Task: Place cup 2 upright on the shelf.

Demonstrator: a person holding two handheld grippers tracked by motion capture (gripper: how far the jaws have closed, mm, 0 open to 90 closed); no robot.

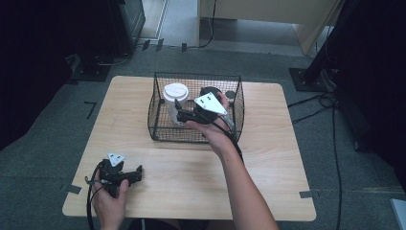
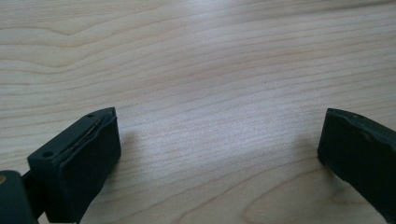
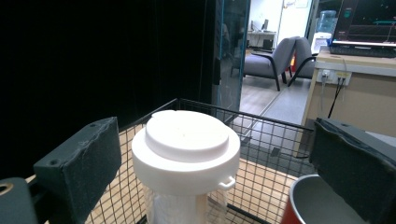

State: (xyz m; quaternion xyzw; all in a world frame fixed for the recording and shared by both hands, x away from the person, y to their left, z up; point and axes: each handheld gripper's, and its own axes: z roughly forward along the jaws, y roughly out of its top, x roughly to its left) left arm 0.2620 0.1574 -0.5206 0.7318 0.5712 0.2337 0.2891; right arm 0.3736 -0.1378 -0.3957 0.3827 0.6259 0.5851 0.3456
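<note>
A white-lidded clear cup (image 1: 175, 92) stands upright at the back left of a black wire basket (image 1: 196, 134) on the wooden table (image 1: 268, 163). My right gripper (image 1: 178, 111) reaches into the basket and points at the cup. In the right gripper view the cup (image 3: 187, 149) stands between and just beyond the spread jaws of my right gripper (image 3: 212, 140), and neither pad touches it. My left gripper (image 1: 139, 175) rests near the table's front left corner. In its own view the left gripper (image 2: 217, 144) is open over bare wood.
A red cup with a metal inside (image 3: 313, 203) stands in the basket by the right jaw. A dark round thing (image 1: 210, 91) and a smaller one (image 1: 230, 95) sit at the basket's back right. Cables trail across the floor on the right.
</note>
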